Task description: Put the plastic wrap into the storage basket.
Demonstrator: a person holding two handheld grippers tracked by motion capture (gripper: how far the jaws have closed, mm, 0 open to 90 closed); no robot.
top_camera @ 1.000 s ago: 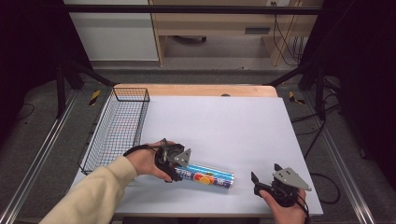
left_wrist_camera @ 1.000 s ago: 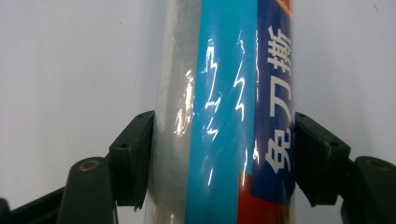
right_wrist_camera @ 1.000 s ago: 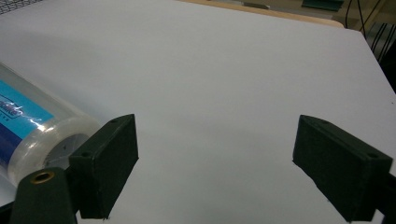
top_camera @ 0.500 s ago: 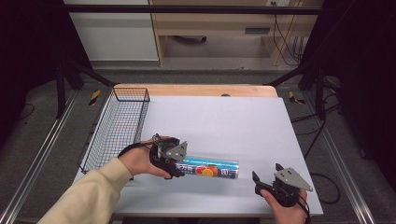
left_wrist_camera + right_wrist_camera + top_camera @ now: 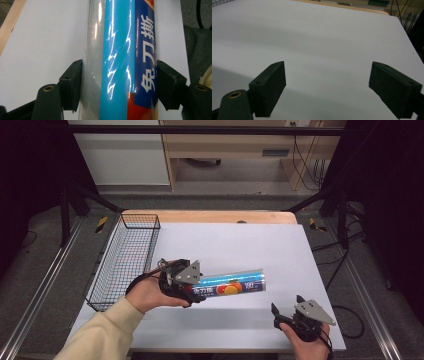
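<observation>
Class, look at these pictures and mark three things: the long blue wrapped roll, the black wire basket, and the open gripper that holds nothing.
Long blue wrapped roll point(image 5: 235, 286): high view, middle of its printed side.
Black wire basket point(image 5: 141, 215): high view, far rim.
Right gripper point(image 5: 286, 306): high view, midway between its open fingertips.

Plenty of open room on the white table top point(image 5: 240, 245): the whole far half and the middle right are bare, so a hand can pass there freely. The left edge is blocked by the wire basket point(image 5: 125, 257), which runs along that side. Near the front, the blue tube point(image 5: 230, 285) clamped in the left gripper point(image 5: 192, 292) sticks out toward the middle, cutting across that lane. The right gripper point(image 5: 286, 307) sits at the front right corner, jaws spread wide over bare table.
</observation>
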